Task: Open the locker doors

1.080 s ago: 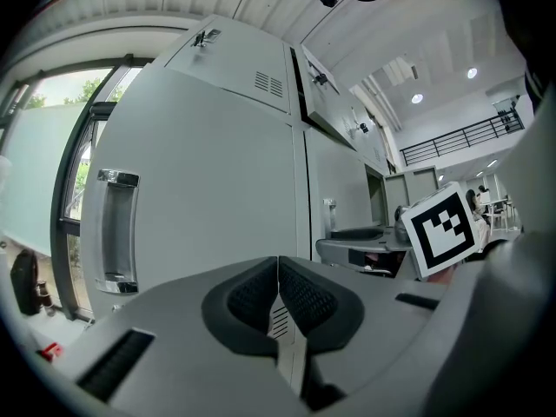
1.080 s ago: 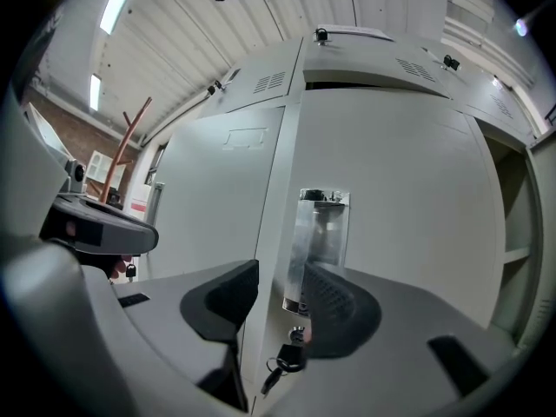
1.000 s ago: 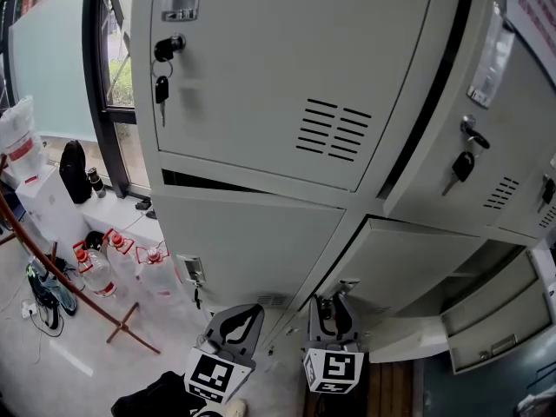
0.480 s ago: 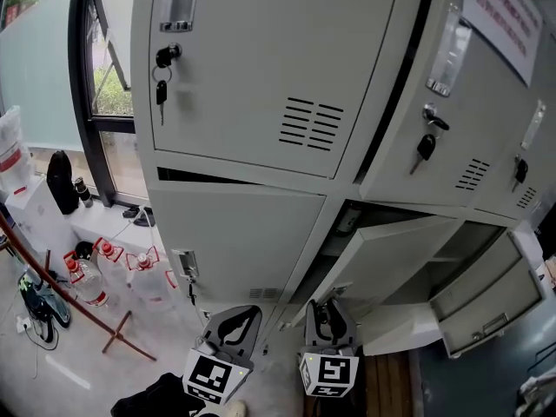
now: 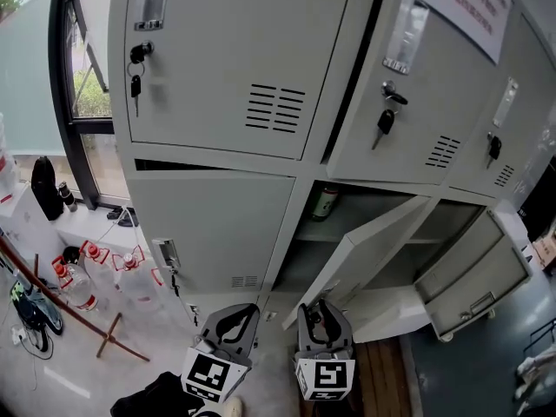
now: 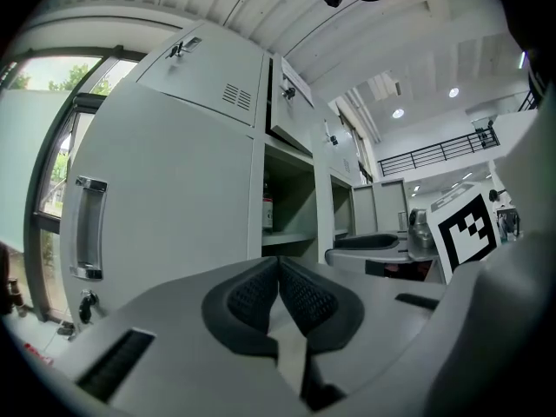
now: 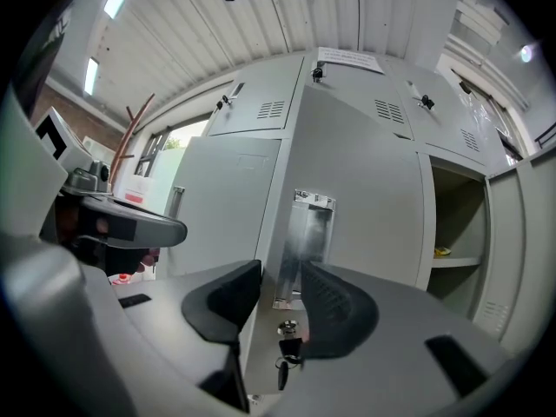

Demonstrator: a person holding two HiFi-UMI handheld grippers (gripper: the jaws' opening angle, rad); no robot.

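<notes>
Counting across the locker bank [image 5: 306, 172] in the head view gives six doors, three above and three below. All three upper doors [image 5: 226, 50] are closed, and each has one hanging key [image 5: 135, 83]. One paper notice [image 5: 460, 7] is stuck near the top right.

Of the lower three, the left lower door [image 5: 217, 224] is closed, while the middle lower door [image 5: 373, 250] and the right lower door [image 5: 473, 276] are both open. The middle lower door stands upright with its long axis vertical. It has swung out on its right-hand hinge side, so its free edge points toward the person. One bottle [image 5: 324, 202] stands on the shelf of its compartment. The right lower door has swung wider and shows its inner face.

Three red-capped jugs [image 5: 130, 272] sit on the floor at the left, under the window [image 5: 87, 94].

Two grippers hang low in front of the lockers, near each other. The left gripper [image 6: 278, 266] is clenched, its pads meeting with nothing between them. The right gripper [image 7: 280, 276] is just beside the middle lower door's free edge. Its jaws are apart and have just been opening. That door's one upright metal handle plate [image 7: 308, 233] shows in the gap beyond the pads, with one small key [image 7: 285, 354] beneath it; the pads are not pressing on either
</notes>
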